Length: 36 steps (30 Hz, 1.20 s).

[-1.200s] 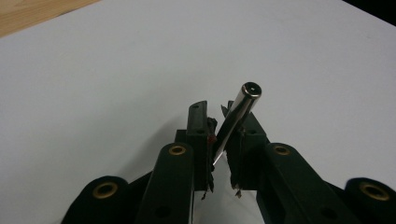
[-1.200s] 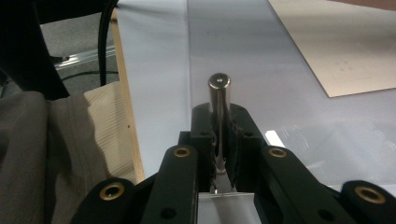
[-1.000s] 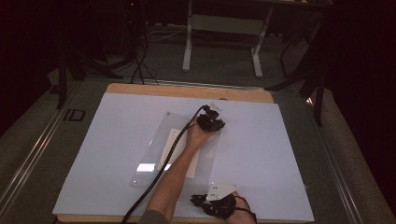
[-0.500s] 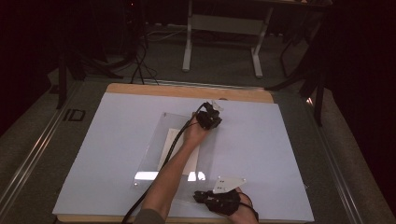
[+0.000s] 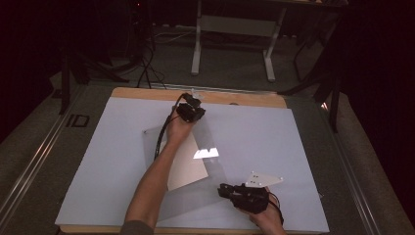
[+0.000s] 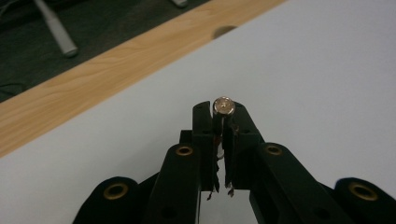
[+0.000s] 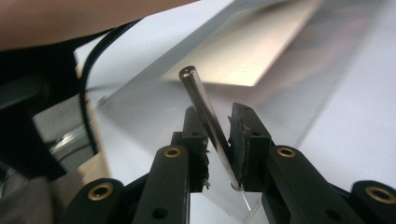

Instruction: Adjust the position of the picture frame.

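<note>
A clear plastic sleeve (image 5: 210,169) with a white sheet (image 5: 188,169) inside lies askew on the pale mat (image 5: 303,142), its right side raised. My left gripper (image 5: 195,102) is at the sleeve's far end, shut on a small round-headed metal pin (image 6: 223,105). My right gripper (image 5: 222,190) is at the sleeve's near right corner. Its jaws have just been opening, and a thin metal rod (image 7: 201,98) leans loose across the gap between them (image 7: 217,116). The sleeve (image 7: 280,88) stretches out beyond it. I cannot tell whether either gripper holds the sleeve itself.
The mat covers a wooden tabletop whose bare edge (image 5: 244,98) runs along the far side, close behind the left gripper (image 6: 219,112). A person's forearm (image 5: 151,181) crosses the sleeve's left part. Dark floor and metal stand legs (image 5: 195,49) lie beyond the table.
The left hand has moved left and away, rising. The right hand has shifted right and up. The sleeve has swung round and its right side has lifted off the mat.
</note>
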Available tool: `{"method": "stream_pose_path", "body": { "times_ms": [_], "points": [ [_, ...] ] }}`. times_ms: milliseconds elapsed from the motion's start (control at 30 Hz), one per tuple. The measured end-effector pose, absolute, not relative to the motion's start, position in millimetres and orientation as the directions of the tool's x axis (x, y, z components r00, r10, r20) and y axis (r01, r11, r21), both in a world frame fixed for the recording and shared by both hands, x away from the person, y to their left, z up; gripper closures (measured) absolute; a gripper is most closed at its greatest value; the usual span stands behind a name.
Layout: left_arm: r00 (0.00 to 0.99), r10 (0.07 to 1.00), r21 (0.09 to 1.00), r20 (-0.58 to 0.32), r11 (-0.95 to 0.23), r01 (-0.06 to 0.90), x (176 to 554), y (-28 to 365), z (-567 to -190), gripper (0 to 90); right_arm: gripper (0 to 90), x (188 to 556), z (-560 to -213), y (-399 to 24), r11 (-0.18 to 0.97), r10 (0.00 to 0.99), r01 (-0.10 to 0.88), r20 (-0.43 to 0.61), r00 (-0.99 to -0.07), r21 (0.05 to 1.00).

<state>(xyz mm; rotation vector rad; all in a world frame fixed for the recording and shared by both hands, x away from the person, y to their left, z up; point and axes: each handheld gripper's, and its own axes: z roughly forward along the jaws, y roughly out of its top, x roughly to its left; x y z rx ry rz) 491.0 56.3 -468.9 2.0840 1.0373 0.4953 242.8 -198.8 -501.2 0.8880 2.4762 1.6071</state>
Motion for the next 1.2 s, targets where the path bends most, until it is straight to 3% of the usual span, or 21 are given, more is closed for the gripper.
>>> {"method": "stream_pose_path", "body": {
  "times_ms": [333,600,1200],
  "points": [
    [0.567,0.821,0.759,-0.072,-0.323,0.565,476.1,131.4,-439.3,85.5,76.7,279.9,-469.0,-234.0,0.154,0.588,0.406,0.246,-0.770,0.901],
    [0.572,0.818,0.755,-0.056,-0.340,0.561,456.0,161.5,-426.3,85.3,75.0,322.8,-454.4,-251.5,0.087,0.603,0.436,0.301,-0.739,0.896],
    [0.614,0.779,0.708,-0.124,-0.364,0.605,392.1,200.0,-472.5,83.6,75.8,421.4,-481.5,-248.3,0.102,0.682,0.577,0.365,-0.634,0.811]
  ]
}}
